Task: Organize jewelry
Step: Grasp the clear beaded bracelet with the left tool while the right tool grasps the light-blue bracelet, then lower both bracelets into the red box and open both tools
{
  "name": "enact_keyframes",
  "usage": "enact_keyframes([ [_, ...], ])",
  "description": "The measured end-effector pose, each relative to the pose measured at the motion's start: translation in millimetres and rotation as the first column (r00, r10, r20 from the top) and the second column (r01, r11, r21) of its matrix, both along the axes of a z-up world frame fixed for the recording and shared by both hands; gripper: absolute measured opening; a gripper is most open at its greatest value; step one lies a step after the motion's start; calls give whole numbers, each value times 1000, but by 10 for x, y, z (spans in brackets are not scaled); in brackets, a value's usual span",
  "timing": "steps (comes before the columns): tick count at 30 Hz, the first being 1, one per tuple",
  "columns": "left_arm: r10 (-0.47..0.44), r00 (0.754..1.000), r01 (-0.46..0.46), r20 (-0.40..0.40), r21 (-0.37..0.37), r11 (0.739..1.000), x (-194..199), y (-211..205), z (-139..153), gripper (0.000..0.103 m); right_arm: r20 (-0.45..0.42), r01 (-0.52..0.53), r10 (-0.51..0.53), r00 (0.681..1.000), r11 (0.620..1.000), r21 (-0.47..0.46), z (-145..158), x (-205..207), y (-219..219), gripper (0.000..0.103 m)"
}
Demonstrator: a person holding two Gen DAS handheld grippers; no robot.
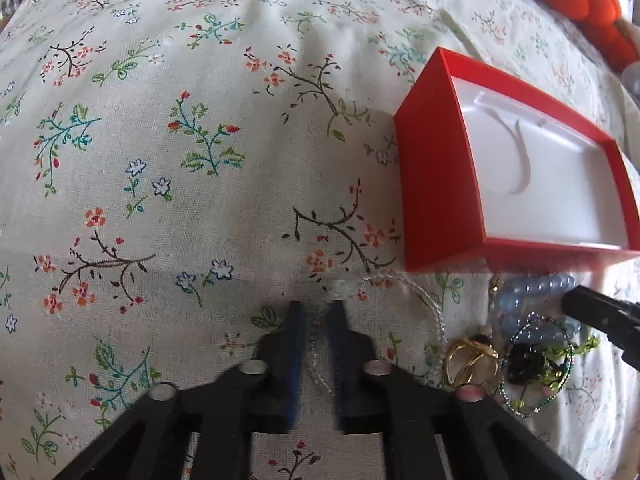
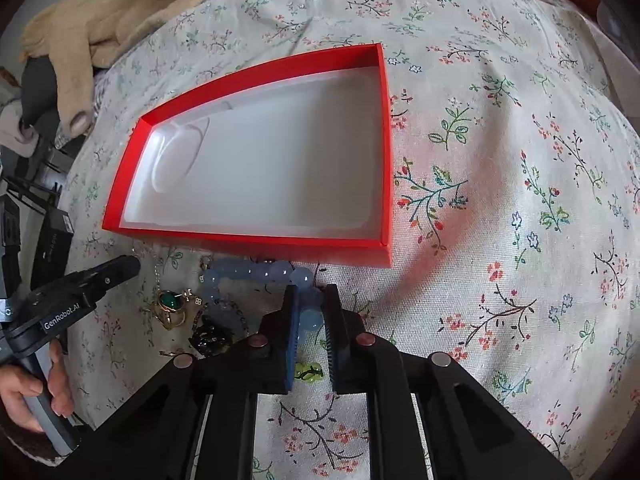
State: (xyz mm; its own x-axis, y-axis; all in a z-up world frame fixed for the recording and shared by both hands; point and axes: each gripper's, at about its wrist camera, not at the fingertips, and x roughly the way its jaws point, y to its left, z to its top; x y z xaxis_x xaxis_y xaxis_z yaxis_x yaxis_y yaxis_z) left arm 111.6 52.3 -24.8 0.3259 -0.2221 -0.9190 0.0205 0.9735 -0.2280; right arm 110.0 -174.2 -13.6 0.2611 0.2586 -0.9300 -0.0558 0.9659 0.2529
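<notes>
Both grippers pitched steeply down — left gripper (image 1: 317, 312) nipping clear bead bracelet (image 1: 400, 284), right gripper (image 2: 313, 300) pinching blue bead bracelet (image 2: 260, 271).

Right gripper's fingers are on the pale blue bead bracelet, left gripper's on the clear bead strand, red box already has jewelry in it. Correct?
Not quite: the red box is empty, only its white liner shows in the right wrist view. The rest holds: right gripper on the blue bead bracelet, left gripper on the clear bead strand.
</notes>
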Motion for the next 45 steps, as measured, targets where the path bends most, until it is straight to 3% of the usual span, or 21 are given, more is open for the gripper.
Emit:
enact_keyframes([
  [8, -13, 1000, 13, 27, 3, 1000, -162, -52, 92, 0, 31, -9, 9, 999, 1000, 2, 168, -95, 1, 12],
  [17, -47, 990, 52, 131, -29, 998, -343, -180, 463, 0, 106, 5, -11, 994, 999, 52, 532, -267, -116, 12],
  [26, -50, 973, 77, 225, -112, 991, -377, -289, 821, 0, 182, 22, -37, 983, 996, 82, 868, -381, -188, 12],
  [34, -43, 943, 119, 331, -214, 969, -304, -462, 1128, 0, 269, 42, -68, 961, 994, 102, 1175, -396, -206, 12],
  [42, -29, 938, 144, 346, -313, 939, -137, -656, 1052, 0, 326, 77, -107, 939, 992, 102, 1281, -308, -199, 12],
  [45, -15, 942, 118, 336, -286, 951, -35, -668, 910, 0, 336, 89, -127, 933, 988, 125, 1303, -235, -239, 12],
])
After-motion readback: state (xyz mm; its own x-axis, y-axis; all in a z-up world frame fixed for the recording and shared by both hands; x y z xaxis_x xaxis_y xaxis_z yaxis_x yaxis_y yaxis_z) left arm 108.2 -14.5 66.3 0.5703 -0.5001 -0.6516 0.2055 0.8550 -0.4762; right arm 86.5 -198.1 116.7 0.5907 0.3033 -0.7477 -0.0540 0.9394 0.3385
